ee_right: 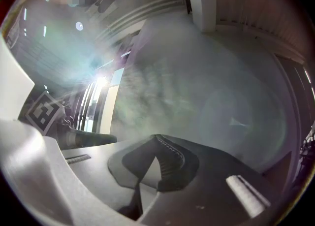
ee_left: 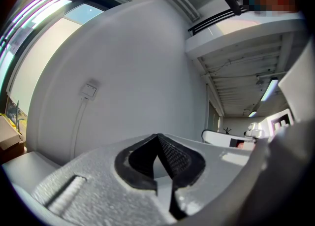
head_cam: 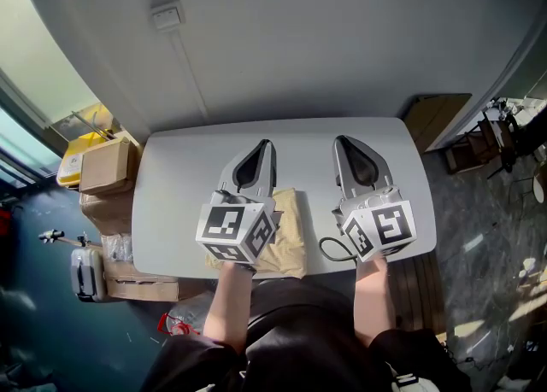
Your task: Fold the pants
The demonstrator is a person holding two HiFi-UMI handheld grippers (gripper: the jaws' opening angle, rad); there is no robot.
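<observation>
Both pairs of jaws are pressed together with nothing between them. On the left gripper the dark ribbed pads meet at the tip against a bare pale wall. The right gripper shows the same closed, empty tip in its own hazy, glare-washed view. Neither one has hold of any cloth.

From the head view, the pants are a compact tan rectangle at the near edge of the grey surface. The left gripper is held above the pants, and its marker cube covers much of their left part. It reaches past their far edge towards the wall. The right gripper is off to the right of the pants, over bare surface, and clear of them. A loop of dark cable sits between the pants and the right gripper's cube. Cardboard boxes stand on the floor well to the left of the pants.

Judging by that small, squared-off shape, the folding looks essentially done, with no leg or waistband trailing out. How many layers there are, or how neat the hidden left edge is, cannot be told. At most a final straightening may remain.
</observation>
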